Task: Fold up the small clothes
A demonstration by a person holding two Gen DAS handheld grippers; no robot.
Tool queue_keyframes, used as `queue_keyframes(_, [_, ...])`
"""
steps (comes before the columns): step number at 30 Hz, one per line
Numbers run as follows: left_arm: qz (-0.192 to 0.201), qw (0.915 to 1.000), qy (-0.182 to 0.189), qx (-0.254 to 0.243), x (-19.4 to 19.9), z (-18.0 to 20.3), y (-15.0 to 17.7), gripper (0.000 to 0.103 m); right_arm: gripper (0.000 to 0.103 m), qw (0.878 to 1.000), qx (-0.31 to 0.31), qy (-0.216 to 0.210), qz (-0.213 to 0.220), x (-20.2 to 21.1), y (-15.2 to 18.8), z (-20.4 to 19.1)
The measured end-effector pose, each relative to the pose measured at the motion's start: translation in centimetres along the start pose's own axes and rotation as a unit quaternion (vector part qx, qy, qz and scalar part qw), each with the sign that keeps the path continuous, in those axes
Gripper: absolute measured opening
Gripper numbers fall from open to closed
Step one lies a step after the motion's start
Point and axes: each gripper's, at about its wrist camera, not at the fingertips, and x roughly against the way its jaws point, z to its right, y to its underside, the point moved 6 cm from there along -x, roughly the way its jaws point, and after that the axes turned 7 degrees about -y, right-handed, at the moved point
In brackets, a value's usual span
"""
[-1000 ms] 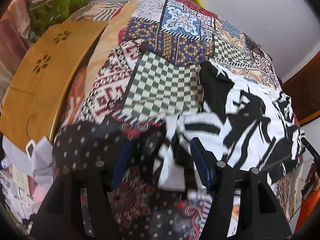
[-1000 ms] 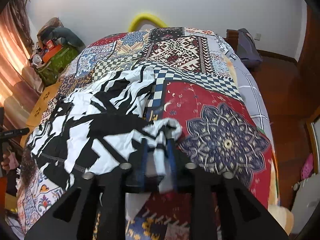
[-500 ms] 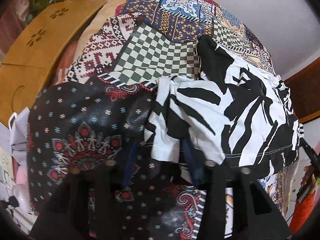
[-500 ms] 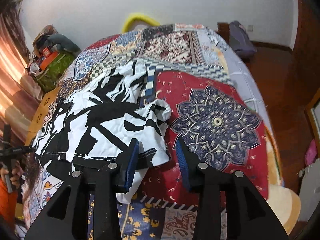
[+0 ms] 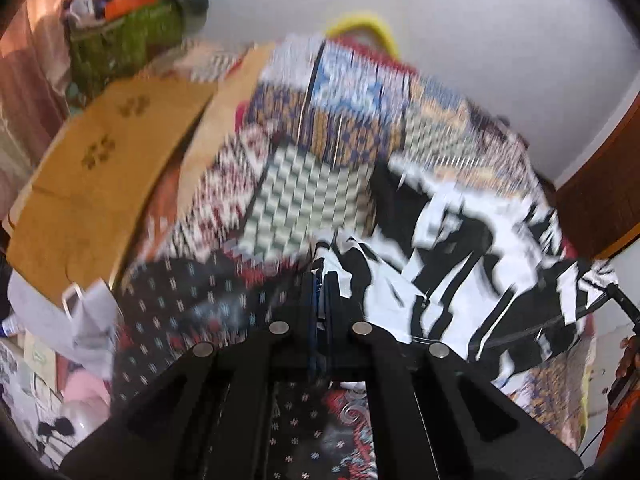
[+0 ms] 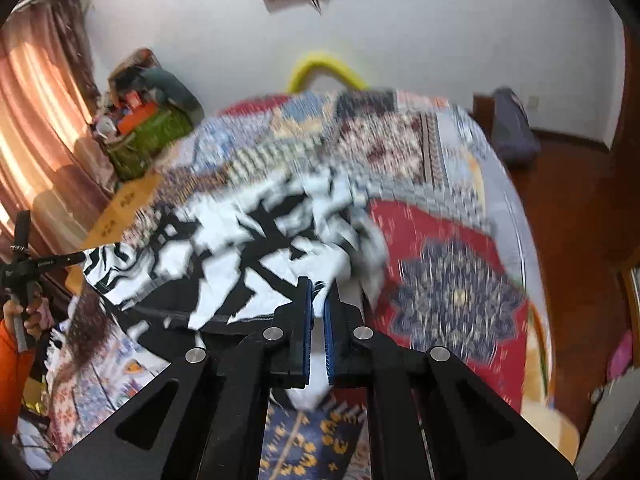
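Note:
A black-and-white patterned garment (image 5: 460, 264) (image 6: 240, 256) lies spread on a patchwork bedspread (image 5: 304, 184) (image 6: 452, 280). In the left wrist view my left gripper (image 5: 320, 280) is shut on the garment's near left corner, which is pinched between the blue pads. The right wrist view has my right gripper (image 6: 318, 292) shut on the near right corner, with white cloth hanging down between and below the fingers. The hem between both grips is lifted off the bed. Both views are blurred by motion.
A wooden board (image 5: 92, 184) lies left of the bed, with a green basket (image 5: 124, 40) (image 6: 148, 144) of clutter behind it. A yellow hoop (image 6: 324, 68) stands at the far wall. Wooden floor (image 6: 576, 208) runs along the right side. A hand (image 6: 24, 316) holds the other gripper at left.
Both grippers went from open around the garment's near corners to shut on them, and both have risen, lifting the near hem off the bedspread.

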Motion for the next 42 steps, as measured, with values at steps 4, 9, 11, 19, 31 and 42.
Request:
queue_keyframes(4, [0.038,0.9992,-0.011,-0.007,1.8,1.1,-3.6,0.002,0.004,0.999,0.015,0.01,0.033,0.5,-3.0,-0.5])
queue_keyframes(9, [0.054,0.998,-0.031,0.006,0.9,1.6,-7.6,0.002,0.004,0.998,-0.002,0.023,0.062,-0.7,-6.5,0.7])
queue_keyframes(11, [0.046,0.9979,-0.039,0.021,-0.6,1.3,-8.7,0.002,0.004,0.998,-0.013,0.03,0.062,-2.0,-7.7,1.7])
queue_keyframes(19, [0.002,0.9955,-0.092,0.024,-9.3,0.8,-10.7,0.002,0.004,0.998,-0.025,0.061,0.019,-8.0,-8.7,4.7])
queue_keyframes(31, [-0.034,0.9946,-0.092,0.033,-12.9,0.0,-10.6,0.039,0.049,0.996,-0.069,0.058,0.029,-7.5,-9.7,6.9])
queue_keyframes(42, [-0.051,0.9972,-0.054,-0.008,-8.5,0.8,-4.6,0.064,0.05,0.999,-0.031,0.039,-0.018,-4.7,-3.2,4.2])
